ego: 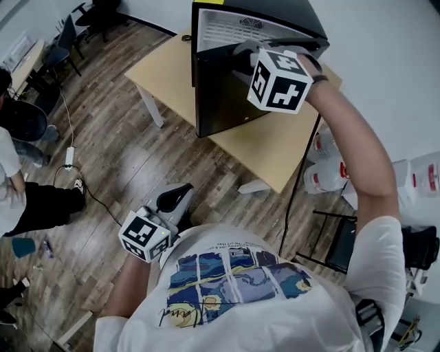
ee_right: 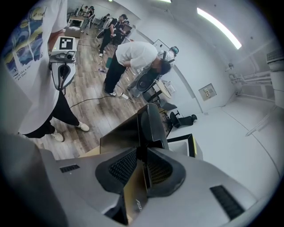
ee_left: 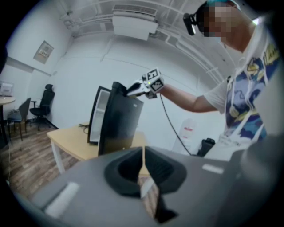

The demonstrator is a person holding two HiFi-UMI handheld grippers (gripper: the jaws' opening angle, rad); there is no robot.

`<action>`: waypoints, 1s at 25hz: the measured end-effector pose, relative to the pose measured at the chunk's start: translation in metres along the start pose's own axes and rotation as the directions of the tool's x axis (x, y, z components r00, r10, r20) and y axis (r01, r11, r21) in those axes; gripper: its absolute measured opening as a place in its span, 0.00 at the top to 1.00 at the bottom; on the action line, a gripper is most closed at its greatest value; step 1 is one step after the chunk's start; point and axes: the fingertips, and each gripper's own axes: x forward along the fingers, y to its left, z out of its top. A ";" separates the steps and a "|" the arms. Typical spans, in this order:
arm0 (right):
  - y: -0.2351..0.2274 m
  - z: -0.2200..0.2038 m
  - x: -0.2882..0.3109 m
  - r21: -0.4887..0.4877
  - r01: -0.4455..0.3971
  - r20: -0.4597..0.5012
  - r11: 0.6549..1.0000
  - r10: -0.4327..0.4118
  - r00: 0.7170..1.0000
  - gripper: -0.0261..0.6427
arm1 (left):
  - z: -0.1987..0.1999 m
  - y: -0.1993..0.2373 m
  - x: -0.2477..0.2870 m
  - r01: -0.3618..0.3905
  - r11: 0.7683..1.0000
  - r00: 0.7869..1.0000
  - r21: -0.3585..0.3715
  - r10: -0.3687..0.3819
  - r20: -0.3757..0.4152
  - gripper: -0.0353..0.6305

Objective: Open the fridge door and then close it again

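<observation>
Now gripping the fridge door [ego: 220, 96] at its top corner with the right gripper [ee_right: 141, 154], fingers [ee_right: 122, 166] seemingly pinched on the upper edge, probably to get the longest lever away from the hinge. Swung well open from the fridge [ego: 292, 20], set on a pale table [ego: 275, 148]. Reaching out from above with an almost straight arm, likely to leave free way for the swing. Holding the left gripper [ee_left: 143, 150] low beside the body, over the floor [ego: 124, 158], its fingers [ee_left: 126, 170] pressed together on nothing; apparently not needed for this step. Judged about halfway: opened already, closing not yet done.

Glossy black on the outer face of the door, flat and hard, mirroring the room a little; white and ribbed on the part behind it. Small and boxy in shape, with sharp corners. Smooth light wood on the table top, white legs under it. Brown plank pattern on the floor. Dark ribbed pads inside matte grey shells on both grippers.
</observation>
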 end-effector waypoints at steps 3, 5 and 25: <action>0.008 0.000 -0.008 -0.015 -0.001 0.013 1.000 0.001 1.000 0.86 | -0.004 -0.010 -0.003 -0.019 1.000 1.000 -0.001 0.019 0.004 0.92; 0.013 0.000 -0.012 -0.024 -0.004 0.020 1.000 0.005 1.000 0.86 | -0.003 -0.016 -0.003 -0.027 1.000 1.000 0.001 0.027 0.008 0.92; 0.071 -0.019 -0.068 -0.106 -0.027 0.074 0.994 0.035 0.997 0.86 | 0.006 -0.070 0.015 0.035 0.999 0.999 0.021 -0.036 0.021 0.92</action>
